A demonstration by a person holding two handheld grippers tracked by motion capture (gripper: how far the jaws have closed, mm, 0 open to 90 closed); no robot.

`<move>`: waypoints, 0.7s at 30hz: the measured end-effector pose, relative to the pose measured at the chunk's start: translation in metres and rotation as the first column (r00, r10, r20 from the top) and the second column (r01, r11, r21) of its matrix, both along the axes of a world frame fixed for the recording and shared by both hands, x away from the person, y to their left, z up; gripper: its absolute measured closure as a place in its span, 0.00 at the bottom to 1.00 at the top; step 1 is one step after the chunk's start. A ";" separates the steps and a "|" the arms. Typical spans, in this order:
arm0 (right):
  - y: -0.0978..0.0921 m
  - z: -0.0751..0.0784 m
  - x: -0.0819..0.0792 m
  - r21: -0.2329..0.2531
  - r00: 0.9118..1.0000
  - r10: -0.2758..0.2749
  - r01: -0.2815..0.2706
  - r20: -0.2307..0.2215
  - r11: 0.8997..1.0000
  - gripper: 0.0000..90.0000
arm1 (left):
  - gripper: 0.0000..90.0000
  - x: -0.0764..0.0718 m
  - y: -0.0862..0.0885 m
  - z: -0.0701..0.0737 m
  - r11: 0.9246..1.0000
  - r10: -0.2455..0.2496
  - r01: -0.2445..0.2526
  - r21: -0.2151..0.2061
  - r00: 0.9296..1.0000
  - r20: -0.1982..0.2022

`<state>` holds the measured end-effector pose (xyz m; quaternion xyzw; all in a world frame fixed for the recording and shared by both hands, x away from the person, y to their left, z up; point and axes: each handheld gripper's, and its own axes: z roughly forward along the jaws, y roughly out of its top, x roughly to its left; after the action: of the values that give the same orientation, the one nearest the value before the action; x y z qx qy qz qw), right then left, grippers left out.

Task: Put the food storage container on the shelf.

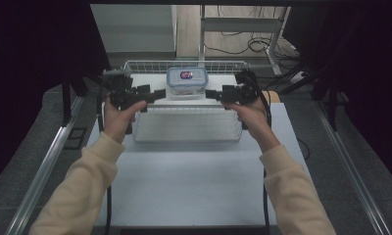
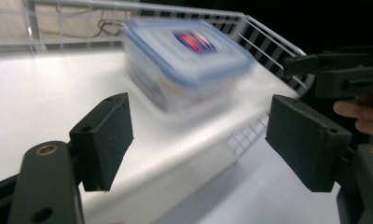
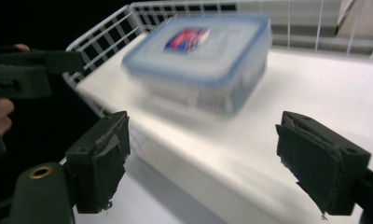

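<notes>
A clear plastic box with a blue-rimmed lid and a red-and-blue label (image 1: 186,81) (image 2: 187,58) (image 3: 203,63) rests on a raised white surface inside a white wire basket (image 1: 135,64). My left gripper (image 1: 158,93) (image 2: 198,135) hovers just left of the box, its jaws wide apart and empty, the box a little ahead of them. On the box's other side, my right gripper (image 1: 209,94) (image 3: 203,149) faces it, open too, with nothing between its jaws. Each gripper view also catches the other gripper: right gripper (image 2: 334,70), left gripper (image 3: 35,70).
The basket's front wire wall (image 1: 186,125) stands between the person's hands and the box. A white table (image 1: 194,186) stretches toward the person. Dark curtains flank both sides. Behind the basket are a metal frame (image 1: 243,24) and cables on the floor.
</notes>
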<state>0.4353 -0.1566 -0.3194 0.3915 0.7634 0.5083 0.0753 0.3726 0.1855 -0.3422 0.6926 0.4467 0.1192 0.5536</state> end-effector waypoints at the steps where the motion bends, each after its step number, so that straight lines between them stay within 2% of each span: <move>1: -0.006 -0.005 -0.009 0.007 1.000 0.009 -0.009 0.011 1.000 0.20 | 0.25 -0.011 -0.001 -0.007 1.000 -0.014 0.014 0.015 1.000 0.008; 4: -0.024 -0.022 -0.035 0.033 0.998 0.030 -0.031 0.048 0.999 0.21 | 0.26 -0.041 -0.005 -0.030 0.996 -0.038 0.035 0.082 0.999 0.034; 7: -0.037 -0.039 -0.062 0.026 0.995 0.048 -0.050 0.082 0.998 0.22 | 0.26 -0.064 -0.009 -0.057 0.992 -0.060 0.059 0.110 0.998 0.011; 10: -0.046 -0.060 -0.090 -0.010 0.992 0.065 -0.065 0.110 0.998 0.22 | 0.26 -0.080 -0.012 -0.076 0.987 -0.071 0.070 0.145 0.997 0.003; 12: -0.050 -0.074 -0.109 -0.056 0.988 0.079 -0.072 0.131 0.996 0.23 | 0.26 -0.091 -0.014 -0.092 0.984 -0.062 0.062 0.169 0.998 -0.005; 14: -0.055 -0.090 -0.126 -0.095 0.986 0.084 -0.070 0.145 0.993 0.23 | 0.26 -0.099 -0.016 -0.111 0.981 -0.065 0.071 0.182 0.997 -0.038; 15: -0.058 -0.100 -0.135 -0.113 0.986 0.084 -0.069 0.141 0.991 0.23 | 0.26 -0.101 -0.017 -0.117 0.978 -0.067 0.076 0.193 0.996 -0.053; 16: -0.060 -0.106 -0.139 -0.111 0.987 0.083 -0.067 0.137 0.991 0.23 | 0.26 -0.104 -0.019 -0.126 0.973 -0.072 0.086 0.213 0.995 -0.072; 17: -0.063 -0.116 -0.145 -0.111 0.989 0.081 -0.067 0.124 0.992 0.23 | 0.26 -0.106 -0.019 -0.131 0.972 -0.068 0.083 0.219 0.995 -0.074; 18: -0.066 -0.121 -0.148 -0.110 0.990 0.080 -0.067 0.116 0.992 0.24 | 0.26 -0.109 -0.020 -0.137 0.970 -0.060 0.077 0.230 0.995 -0.079; 20: -0.070 -0.135 -0.154 -0.100 0.994 0.068 -0.060 0.087 0.993 0.25 | 0.26 -0.112 -0.019 -0.146 0.961 -0.062 0.085 0.263 0.993 -0.096; 21: -0.072 -0.141 -0.155 -0.102 0.995 0.070 -0.062 0.070 0.993 0.25 | 0.26 -0.112 -0.017 -0.149 0.961 -0.054 0.079 0.266 0.994 -0.099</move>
<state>0.2803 -0.2286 -0.4609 0.3428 0.7972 0.4856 0.1059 0.2608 0.1687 -0.4908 0.7808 0.4275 0.1286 0.4370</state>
